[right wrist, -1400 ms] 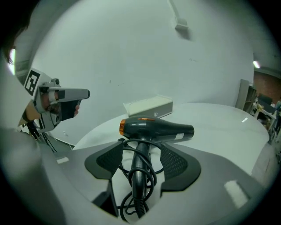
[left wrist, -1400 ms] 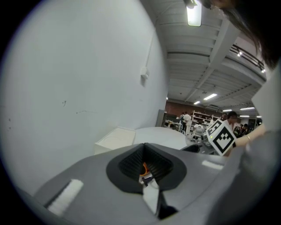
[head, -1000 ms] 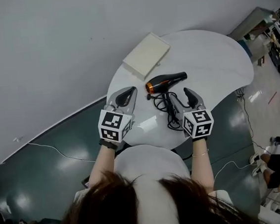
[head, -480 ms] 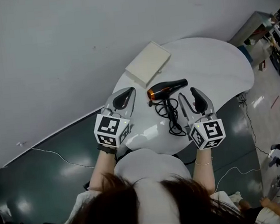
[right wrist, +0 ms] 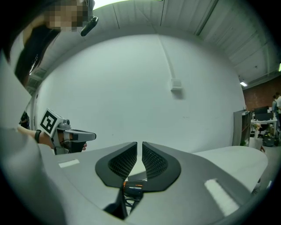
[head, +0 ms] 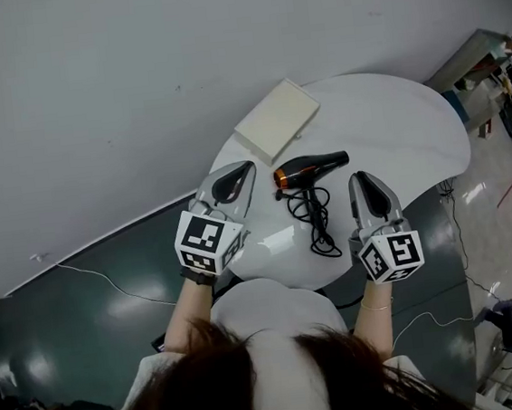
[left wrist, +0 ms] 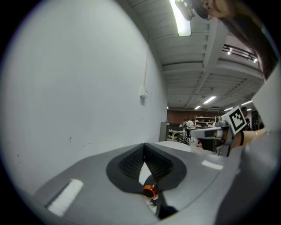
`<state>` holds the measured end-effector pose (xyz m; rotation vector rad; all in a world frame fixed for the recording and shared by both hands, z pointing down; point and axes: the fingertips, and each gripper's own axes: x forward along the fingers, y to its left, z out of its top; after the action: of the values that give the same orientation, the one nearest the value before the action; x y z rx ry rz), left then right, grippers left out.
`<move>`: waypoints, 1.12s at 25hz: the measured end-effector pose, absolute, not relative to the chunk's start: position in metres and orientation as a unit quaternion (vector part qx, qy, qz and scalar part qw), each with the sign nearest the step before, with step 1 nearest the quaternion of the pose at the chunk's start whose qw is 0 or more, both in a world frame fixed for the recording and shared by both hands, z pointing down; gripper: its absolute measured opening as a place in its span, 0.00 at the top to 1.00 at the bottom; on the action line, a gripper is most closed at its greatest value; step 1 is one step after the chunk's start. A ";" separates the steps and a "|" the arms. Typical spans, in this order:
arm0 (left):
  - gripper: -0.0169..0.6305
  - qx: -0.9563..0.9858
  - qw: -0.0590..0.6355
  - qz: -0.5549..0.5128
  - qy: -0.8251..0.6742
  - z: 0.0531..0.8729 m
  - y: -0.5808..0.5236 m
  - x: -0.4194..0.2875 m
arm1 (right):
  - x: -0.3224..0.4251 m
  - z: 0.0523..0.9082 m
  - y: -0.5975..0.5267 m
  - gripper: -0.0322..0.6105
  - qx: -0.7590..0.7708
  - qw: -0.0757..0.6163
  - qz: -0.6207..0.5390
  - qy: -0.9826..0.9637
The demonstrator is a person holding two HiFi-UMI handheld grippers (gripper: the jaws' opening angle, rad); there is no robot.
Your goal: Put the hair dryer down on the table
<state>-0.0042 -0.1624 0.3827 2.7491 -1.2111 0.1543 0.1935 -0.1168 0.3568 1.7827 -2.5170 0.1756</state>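
The black hair dryer with its orange ring lies on its side on the round white table, nozzle to the right. Its black cord trails in a loose heap toward me. My left gripper hovers left of the dryer, shut and empty. My right gripper hovers right of the cord, clear of it. Its jaws are closing to a thin slit with nothing between them. The dryer's orange ring shows low under the left jaws. Below the right jaws, the dryer also shows.
A flat pale box lies at the table's far left, behind the dryer. A grey wall runs close behind the table. The floor is dark green, with a thin cable on it at the left. Shelves and clutter stand far right.
The right gripper's jaws have gone from wide open to nearly together, and it has drawn back to the right of the cord. The dryer stays where it lies.
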 end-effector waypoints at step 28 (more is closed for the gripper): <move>0.88 0.912 0.076 0.048 -0.401 0.384 -0.171 -0.001 | 0.189 0.367 -0.126 0.95 0.566 0.038 0.075 -0.820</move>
<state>-0.0008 -0.1712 0.3840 2.7338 -1.2008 0.1450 0.1889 -0.1261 0.3670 1.7370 -2.5158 0.2297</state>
